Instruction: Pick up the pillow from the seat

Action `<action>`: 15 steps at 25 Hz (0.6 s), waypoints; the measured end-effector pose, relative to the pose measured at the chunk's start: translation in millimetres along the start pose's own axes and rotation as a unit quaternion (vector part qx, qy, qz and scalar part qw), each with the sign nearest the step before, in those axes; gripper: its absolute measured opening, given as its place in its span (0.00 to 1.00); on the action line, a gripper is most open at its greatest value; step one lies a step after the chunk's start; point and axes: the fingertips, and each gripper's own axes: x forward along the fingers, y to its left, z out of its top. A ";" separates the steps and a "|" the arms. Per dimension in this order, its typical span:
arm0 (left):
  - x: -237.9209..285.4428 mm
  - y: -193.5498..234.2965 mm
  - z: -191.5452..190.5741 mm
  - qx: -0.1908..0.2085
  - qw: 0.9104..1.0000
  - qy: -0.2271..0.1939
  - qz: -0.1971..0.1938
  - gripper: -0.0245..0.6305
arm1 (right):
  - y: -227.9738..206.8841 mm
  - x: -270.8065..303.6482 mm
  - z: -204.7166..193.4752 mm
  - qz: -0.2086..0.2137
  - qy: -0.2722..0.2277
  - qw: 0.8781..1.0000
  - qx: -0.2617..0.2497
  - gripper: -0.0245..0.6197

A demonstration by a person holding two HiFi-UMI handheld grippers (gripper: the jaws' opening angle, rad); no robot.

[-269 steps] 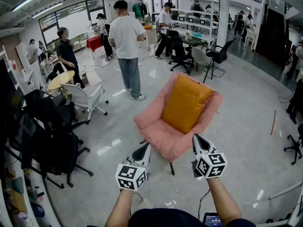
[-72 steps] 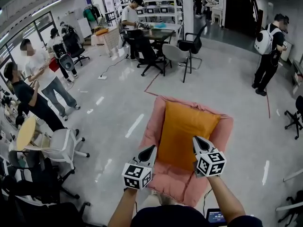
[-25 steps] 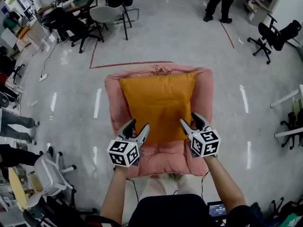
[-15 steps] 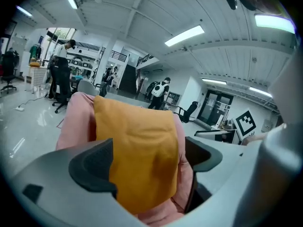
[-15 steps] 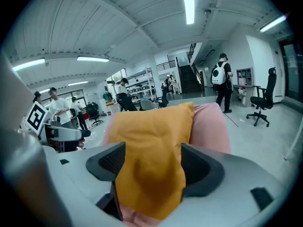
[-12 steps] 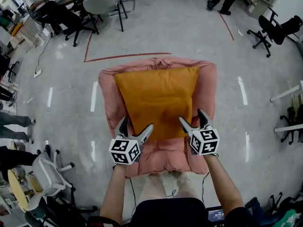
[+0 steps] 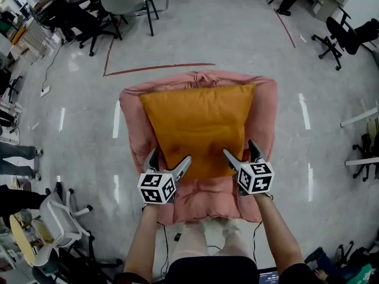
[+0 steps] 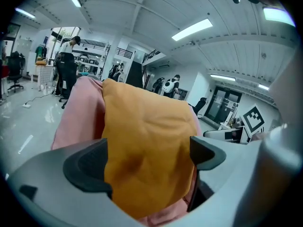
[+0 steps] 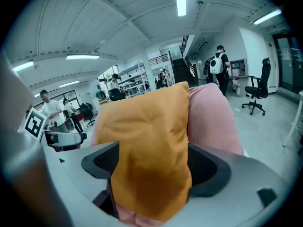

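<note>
An orange pillow (image 7: 198, 129) leans against the back of a pink cushioned chair (image 7: 266, 114), its lower edge resting on the seat. My left gripper (image 7: 170, 157) is at the pillow's lower left corner and my right gripper (image 7: 240, 149) at its lower right corner. Both have just been opening their jaws and now stand wide open. In the left gripper view the pillow (image 8: 147, 136) fills the gap between the two pads without being squeezed. The right gripper view shows the pillow (image 9: 147, 136) likewise between spread pads, with pink chair (image 9: 210, 117) behind it.
Glossy grey floor surrounds the chair, with a red tape line (image 7: 160, 70) behind it. A white chair (image 7: 56, 218) stands at lower left, a grey chair (image 7: 121, 5) at the top and a black office chair (image 7: 349, 37) at upper right. A person's legs (image 7: 18, 152) show at the left edge.
Both grippers have come down and forward to the pillow's lower corners. Their jaws have spread wider, and the corners now lie between them.
</note>
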 end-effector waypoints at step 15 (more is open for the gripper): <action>38.6 47.7 -18.1 -0.012 0.999 0.023 0.030 0.85 | -22.6 53.0 -5.6 -0.019 0.017 1.000 -0.017 0.70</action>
